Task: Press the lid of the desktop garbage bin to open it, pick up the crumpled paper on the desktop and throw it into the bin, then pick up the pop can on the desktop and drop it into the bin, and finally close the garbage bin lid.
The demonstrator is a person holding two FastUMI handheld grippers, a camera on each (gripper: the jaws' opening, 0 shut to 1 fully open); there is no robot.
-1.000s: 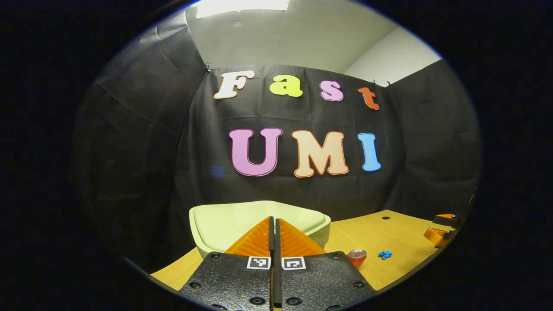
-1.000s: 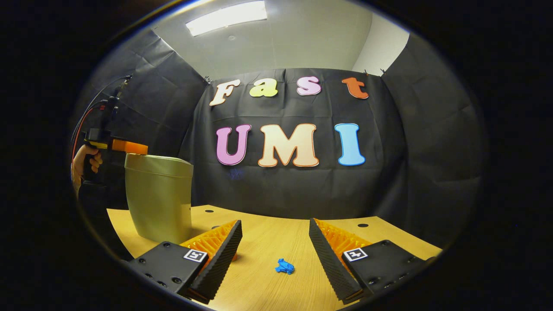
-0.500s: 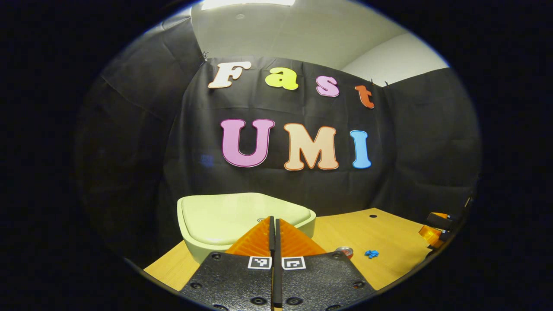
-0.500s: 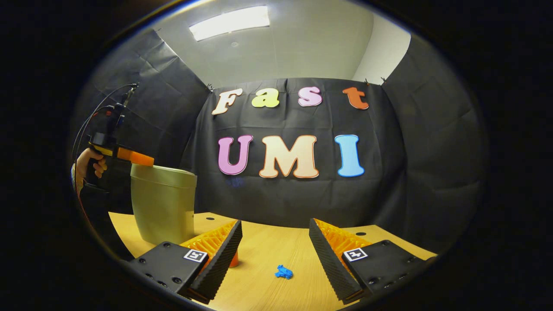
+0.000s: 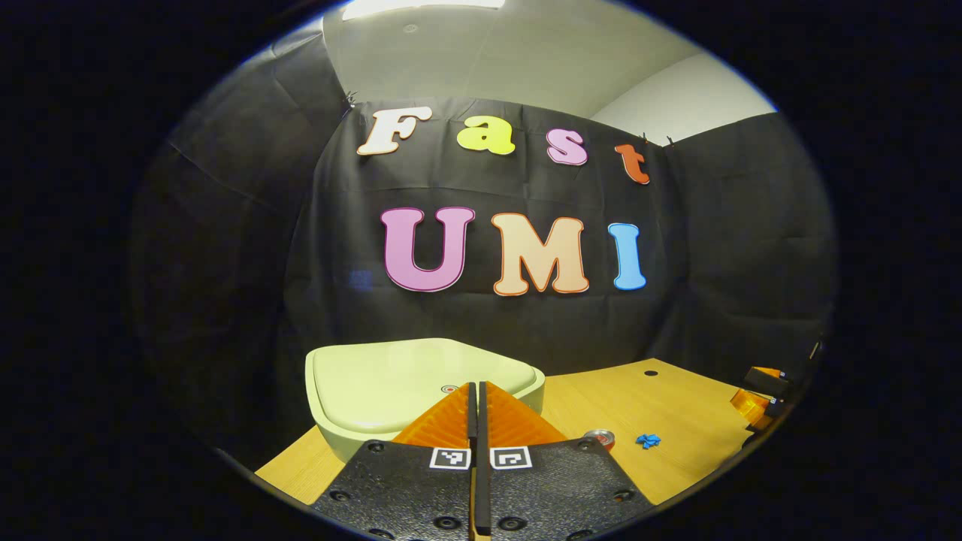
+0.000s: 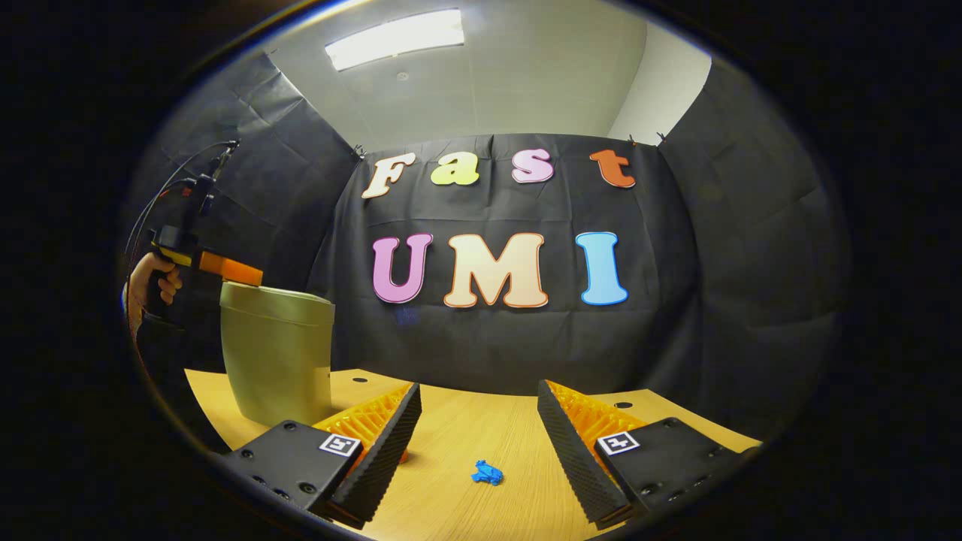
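The pale green bin [image 5: 391, 379] stands with its lid down, right in front of my left gripper [image 5: 475, 387]. That gripper is shut with nothing between its fingers, its tips over the lid's near edge by a small red mark [image 5: 449, 389]. In the right gripper view the same bin [image 6: 276, 353] stands at the left, and the left gripper [image 6: 239, 270], held by a hand [image 6: 150, 282], sits at the lid's top; contact is unclear. The blue crumpled paper [image 6: 487, 472] lies between the fingers of my open right gripper [image 6: 478, 391]. The pop can [image 5: 599, 436] stands beside the paper [image 5: 648, 440].
The wooden table [image 6: 466, 428] has small round holes near its far edge. Black cloth walls close in behind and to both sides. In the left gripper view the right gripper [image 5: 759, 391] shows at the table's far right edge.
The left gripper has shifted slightly over the bin lid, and the red mark on the lid has come into view. The lid stays down. The right gripper has barely moved.
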